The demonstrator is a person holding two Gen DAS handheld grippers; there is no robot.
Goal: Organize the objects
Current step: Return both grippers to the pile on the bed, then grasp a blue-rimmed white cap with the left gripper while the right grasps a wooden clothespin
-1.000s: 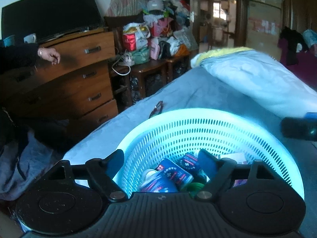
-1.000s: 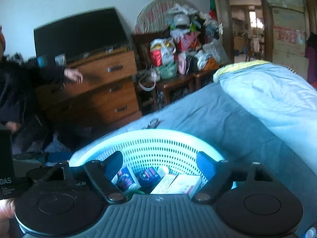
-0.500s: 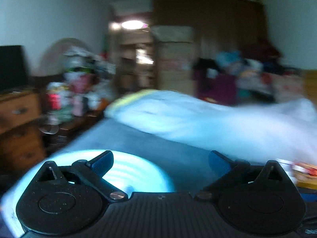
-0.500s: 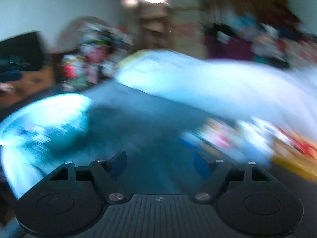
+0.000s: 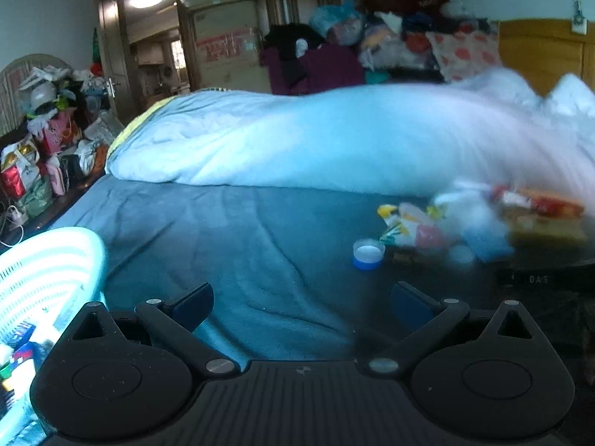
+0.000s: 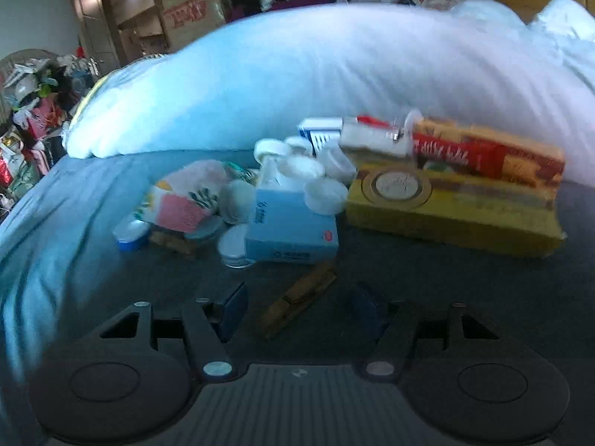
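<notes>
Both claws hang over the bed point(image 5: 260, 230) with nothing in them. The left claw point(image 5: 301, 303) is spread wide, empty, just blue sheet between its fingers point(image 5: 193, 303). The basket point(image 5: 44, 260) sits off to that claw's left, right at the frame edge, with a few small packs in the bottom, too cut off to say what they are. Ahead and to its right there's a little blue cap point(image 5: 368, 254) lying open side up on the sheet, and past that the pile point(image 5: 465, 219), which is pretty smeared in this view. The right claw point(image 6: 299, 310) is also released, and a wooden clothespin point(image 6: 297, 303) lies on the sheet right between its fingers, angled, not touched by either one as far as I can tell. Straight ahead of that claw is the pile: a light blue box point(image 6: 290, 228) in front, a round tin point(image 6: 234, 247) just left of it, white lids point(image 6: 323, 193) stacked on and around the box, and a floral pouch point(image 6: 178, 200) further left with the blue cap point(image 6: 128, 236) at its near corner. To the right a long yellow box point(image 6: 453, 212) lies flat with a red and orange pack point(image 6: 483, 152) on top. Behind it all, the white duvet point(image 6: 334, 74) is bunched along the bed. The right-wrist shot is a bit blurry, so labels are unreadable.
</notes>
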